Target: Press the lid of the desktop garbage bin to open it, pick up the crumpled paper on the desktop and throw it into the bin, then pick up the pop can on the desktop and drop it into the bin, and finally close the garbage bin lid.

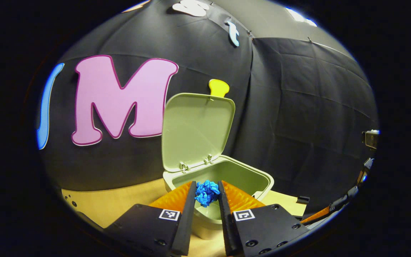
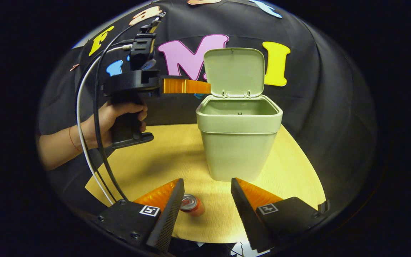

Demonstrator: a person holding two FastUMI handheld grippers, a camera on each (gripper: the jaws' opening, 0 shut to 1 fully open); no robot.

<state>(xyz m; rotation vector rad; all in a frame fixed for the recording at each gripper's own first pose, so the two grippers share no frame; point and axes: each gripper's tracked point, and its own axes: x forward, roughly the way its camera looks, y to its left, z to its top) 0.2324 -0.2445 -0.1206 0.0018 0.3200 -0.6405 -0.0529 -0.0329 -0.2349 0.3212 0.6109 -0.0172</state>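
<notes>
Left gripper view: my left gripper (image 1: 207,194) pinches the crumpled paper (image 1: 207,192) over the open bin (image 1: 262,180); lid (image 1: 196,130) upright; paper not yet dropped.

Right gripper view: my right gripper (image 2: 207,198) spread, holding nothing; pop can (image 2: 190,205) lying on the desktop (image 2: 177,153), untouched. Bin interior looks empty; lid-closing remains.

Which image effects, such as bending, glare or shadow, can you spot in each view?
Left gripper view: the fisheye bows the booth wall, while the crumpled paper stays sharp. Right gripper view: the table edge curves, and the bin casts a soft shadow beside the pop can.
</notes>
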